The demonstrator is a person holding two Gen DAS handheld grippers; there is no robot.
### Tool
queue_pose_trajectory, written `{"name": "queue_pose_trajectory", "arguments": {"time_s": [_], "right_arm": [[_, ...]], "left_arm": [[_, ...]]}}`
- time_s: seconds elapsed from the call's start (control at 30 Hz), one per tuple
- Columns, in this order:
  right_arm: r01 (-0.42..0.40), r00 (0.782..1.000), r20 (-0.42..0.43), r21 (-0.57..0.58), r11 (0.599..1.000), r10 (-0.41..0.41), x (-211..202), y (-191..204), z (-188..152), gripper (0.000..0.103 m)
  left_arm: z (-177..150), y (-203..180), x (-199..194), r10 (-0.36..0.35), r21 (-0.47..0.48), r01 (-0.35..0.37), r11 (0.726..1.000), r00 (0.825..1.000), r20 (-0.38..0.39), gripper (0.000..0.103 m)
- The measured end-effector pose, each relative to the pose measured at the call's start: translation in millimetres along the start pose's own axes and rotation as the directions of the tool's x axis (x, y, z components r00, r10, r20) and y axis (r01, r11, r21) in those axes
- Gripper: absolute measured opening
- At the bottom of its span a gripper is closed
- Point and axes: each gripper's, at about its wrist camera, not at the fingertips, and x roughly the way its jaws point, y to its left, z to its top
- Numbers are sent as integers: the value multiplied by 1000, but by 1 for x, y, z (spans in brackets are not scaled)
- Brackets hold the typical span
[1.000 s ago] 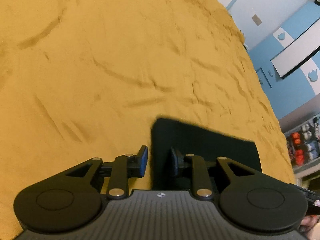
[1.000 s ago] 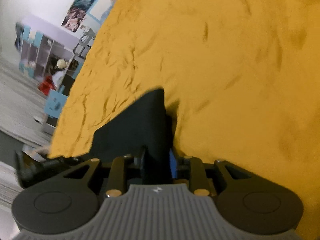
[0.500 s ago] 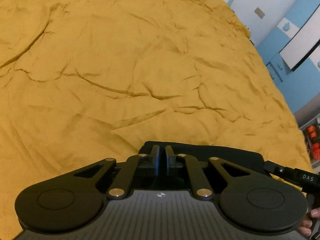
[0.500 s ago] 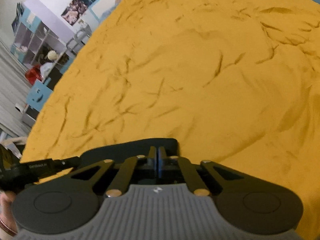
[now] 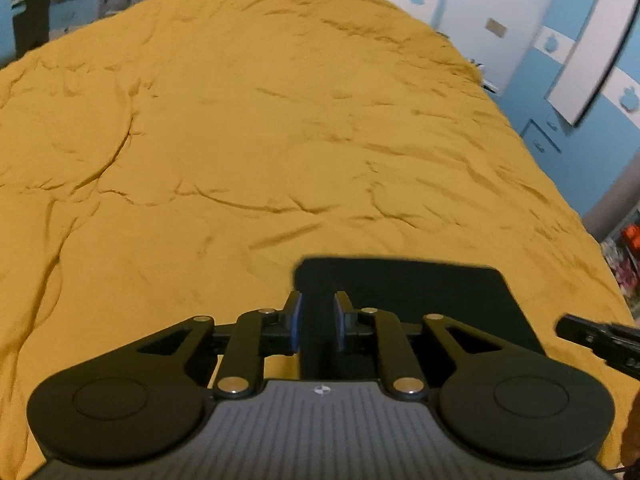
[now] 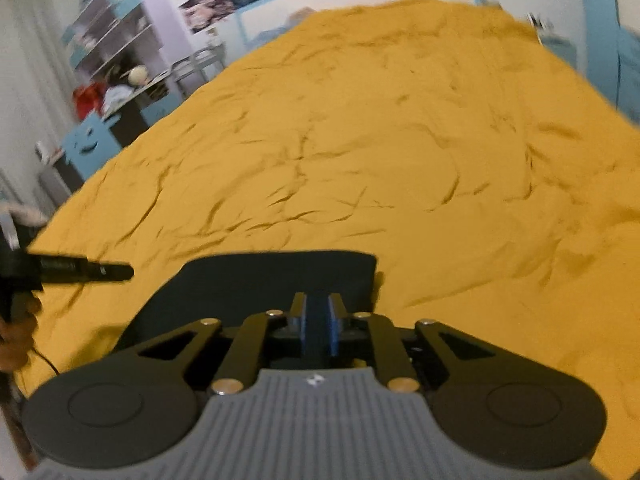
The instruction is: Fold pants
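Pants (image 5: 404, 292) folded flat on yellow bedspread (image 5: 240, 140), below both slightly spread jaws, just reopened, unpinched.

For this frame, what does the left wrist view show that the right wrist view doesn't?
Only the left wrist view: the left gripper close up, plus the white panel on the blue wall.

Only the right wrist view: the right gripper close up, the shelving unit, wall posters and a blue smiley-face cabinet.

Both: the folded black pants lying flat on the mustard bedspread, and each gripper's jaws slightly parted above the near edge of the pants.
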Motion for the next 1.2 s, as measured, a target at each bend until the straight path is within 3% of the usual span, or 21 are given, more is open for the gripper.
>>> {"name": "queue_pose_trajectory", "arguments": {"time_s": [0.13, 0.23, 0.3, 0.53, 0.8, 0.87, 1.0, 1.07, 1.17, 1.2], "right_arm": [[8, 1000, 20, -108, 994, -5, -21, 29, -26, 28], [19, 999, 29, -169, 985, -15, -29, 44, -48, 42], [42, 999, 22, -208, 977, -38, -28, 49, -63, 43], [59, 997, -29, -258, 964, -69, -11, 49, -104, 46], [72, 997, -15, -236, 969, -78, -31, 52, -106, 48], [68, 998, 6, -220, 973, -69, -45, 55, -102, 59], [64, 996, 77, -200, 978, -50, -76, 67, -96, 69], [77, 992, 114, -194, 978, -55, -91, 75, -93, 79], [90, 986, 158, -195, 977, -60, -112, 85, -95, 81], [99, 984, 166, -192, 976, -67, -117, 87, -96, 81]], "left_arm": [[-34, -24, -26, -35, 51, 33, 998, 999, 37, 25], [-65, -36, -30, -38, 83, 34, 996, 998, 48, 37], [-83, -38, -29, -32, 84, 27, 996, 998, 58, 42], [-117, -24, -18, -37, 9, 37, 999, 999, -13, 41], [-123, -25, -39, -38, -4, 38, 999, 999, -20, 42], [-124, -31, -51, -18, 20, 18, 1000, 1000, 16, 47], [-122, -50, -79, 38, 63, -47, 997, 989, 142, 59], [-121, -62, -91, 77, 76, -94, 993, 977, 201, 67], [-126, -81, -106, 146, 112, -184, 976, 947, 285, 83], [-126, -86, -108, 163, 113, -204, 972, 940, 298, 83]]}}
